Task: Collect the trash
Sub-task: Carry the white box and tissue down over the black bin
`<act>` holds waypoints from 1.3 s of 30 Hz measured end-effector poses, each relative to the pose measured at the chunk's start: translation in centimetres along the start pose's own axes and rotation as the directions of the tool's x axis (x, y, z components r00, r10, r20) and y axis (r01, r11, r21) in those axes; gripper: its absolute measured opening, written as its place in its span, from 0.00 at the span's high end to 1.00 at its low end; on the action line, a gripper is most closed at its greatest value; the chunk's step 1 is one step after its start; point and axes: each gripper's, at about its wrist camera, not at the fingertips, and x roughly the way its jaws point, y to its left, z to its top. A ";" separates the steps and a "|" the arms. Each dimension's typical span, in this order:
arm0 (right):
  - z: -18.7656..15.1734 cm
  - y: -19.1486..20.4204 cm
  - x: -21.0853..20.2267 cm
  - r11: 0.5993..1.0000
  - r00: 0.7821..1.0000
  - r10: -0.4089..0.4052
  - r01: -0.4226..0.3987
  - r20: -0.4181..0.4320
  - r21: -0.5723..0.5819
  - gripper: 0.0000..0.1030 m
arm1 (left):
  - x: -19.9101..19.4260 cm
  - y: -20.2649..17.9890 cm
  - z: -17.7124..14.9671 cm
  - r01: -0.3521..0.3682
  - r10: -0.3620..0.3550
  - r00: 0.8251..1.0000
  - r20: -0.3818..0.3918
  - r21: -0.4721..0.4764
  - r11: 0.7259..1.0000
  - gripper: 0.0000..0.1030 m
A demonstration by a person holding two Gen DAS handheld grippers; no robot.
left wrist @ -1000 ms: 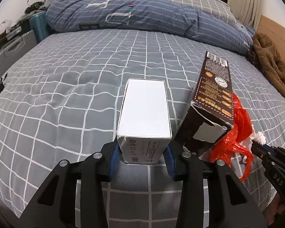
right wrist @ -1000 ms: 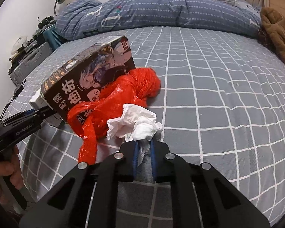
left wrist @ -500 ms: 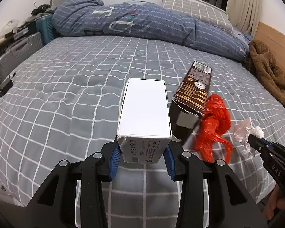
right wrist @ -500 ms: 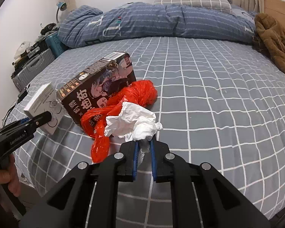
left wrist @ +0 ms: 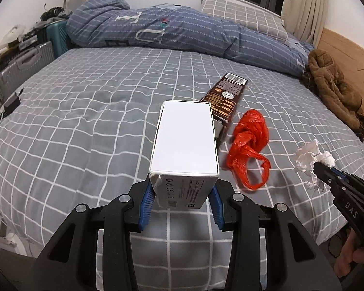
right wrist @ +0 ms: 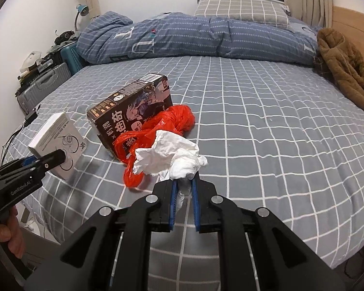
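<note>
Left hand-held gripper [left wrist: 182,201] around white box [left wrist: 185,143]; right hand-held gripper [right wrist: 183,189] around tissue [right wrist: 172,156].

Two boxes: one white box [left wrist: 184,143] between the left gripper's [left wrist: 180,202] fingers, one dark box [right wrist: 133,111] just ahead of it. One red bag [right wrist: 157,133] and one crumpled tissue [right wrist: 169,157] at the right gripper [right wrist: 183,194]. Two grippers.

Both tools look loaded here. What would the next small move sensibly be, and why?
Probably carry both loads away to wherever trash goes; no bin shows here. The left tool is clamped on the white box and the right tool pinches the crumpled tissue, both off the bed. The red plastic bag and dark snack box lie there for a later trip.
</note>
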 end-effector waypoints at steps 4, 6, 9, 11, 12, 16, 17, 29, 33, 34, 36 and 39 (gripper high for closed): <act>-0.7 0.1 -1.2 1.000 1.000 0.000 0.000 0.004 0.002 0.90 | -0.9 -0.6 -0.8 0.010 -0.010 1.000 0.000 0.004 1.000 0.62; -1.0 0.2 -1.5 1.000 1.000 0.002 -0.002 0.003 0.001 0.90 | -1.3 -0.7 -1.3 0.018 -0.018 1.000 0.001 0.002 1.000 0.62; -1.7 0.4 -2.1 1.000 1.000 -0.002 0.002 0.002 -0.006 0.90 | -2.0 -0.9 -1.9 0.024 -0.024 1.000 -0.002 -0.005 1.000 0.62; -2.3 0.5 -2.6 1.000 1.000 -0.003 0.003 0.000 -0.008 0.90 | -2.4 -1.1 -2.4 0.027 -0.027 1.000 -0.005 -0.004 1.000 0.62; -2.6 0.5 -2.8 1.000 1.000 -0.004 0.004 0.000 -0.007 0.90 | -2.6 -1.2 -2.7 0.028 -0.028 1.000 -0.007 -0.005 1.000 0.62; -3.6 0.6 -3.8 1.000 1.000 -0.006 0.006 -0.003 -0.002 0.90 | -3.3 -1.4 -3.6 0.035 -0.035 0.999 -0.013 -0.008 0.999 0.62; -3.9 0.7 -4.1 1.000 1.000 -0.007 0.007 -0.002 0.000 0.90 | -3.6 -1.5 -3.9 0.038 -0.038 0.999 -0.014 -0.007 0.999 0.62; -5.9 1.7 -6.8 1.000 1.000 0.011 -0.011 -0.002 0.009 0.90 | -5.8 -2.4 -7.3 0.054 -0.054 0.998 -0.039 0.008 0.999 0.62; -6.8 2.0 -7.6 1.000 1.000 0.016 -0.016 -0.010 0.009 0.90 | -6.3 -2.5 -8.3 0.056 -0.056 0.997 -0.050 0.008 0.998 0.62; -7.1 2.1 -7.8 1.000 1.000 0.018 -0.018 -0.013 0.010 0.90 | -6.3 -2.6 -8.5 0.057 -0.057 0.997 -0.054 0.008 0.998 0.62; -7.7 2.2 -8.2 1.000 1.000 0.019 -0.019 -0.017 0.010 0.90 | -6.5 -2.7 -9.3 0.061 -0.061 0.996 -0.064 0.005 0.998 0.62; -8.6 2.5 -8.8 1.000 0.999 0.023 -0.023 -0.026 0.009 0.90 | -6.7 -2.8 -10.1 0.071 -0.071 0.994 -0.080 0.001 0.997 0.62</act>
